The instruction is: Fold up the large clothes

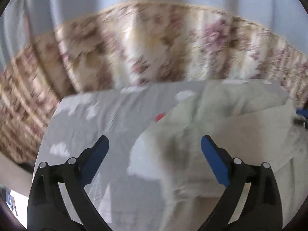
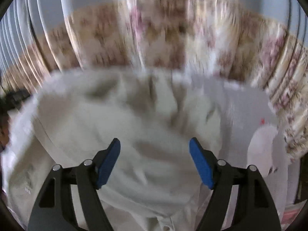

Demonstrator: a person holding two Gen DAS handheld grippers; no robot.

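A large cream-white garment (image 1: 221, 127) lies rumpled on a grey table cover (image 1: 92, 127) printed with white shapes. In the left wrist view it fills the right half of the table. My left gripper (image 1: 155, 142) is open and empty, hovering over the garment's left edge. In the right wrist view the garment (image 2: 115, 115) covers most of the table. My right gripper (image 2: 155, 144) is open and empty above its bunched middle. A buttoned edge (image 2: 165, 225) shows at the bottom. Both views are motion-blurred.
A floral beige and pink curtain (image 1: 154, 44) hangs behind the table. A small red mark (image 1: 160, 117) sits on the cover by the garment. A white rounded shape (image 2: 261, 150) lies at the table's right side. The right gripper's blue tip (image 1: 302, 113) shows at far right.
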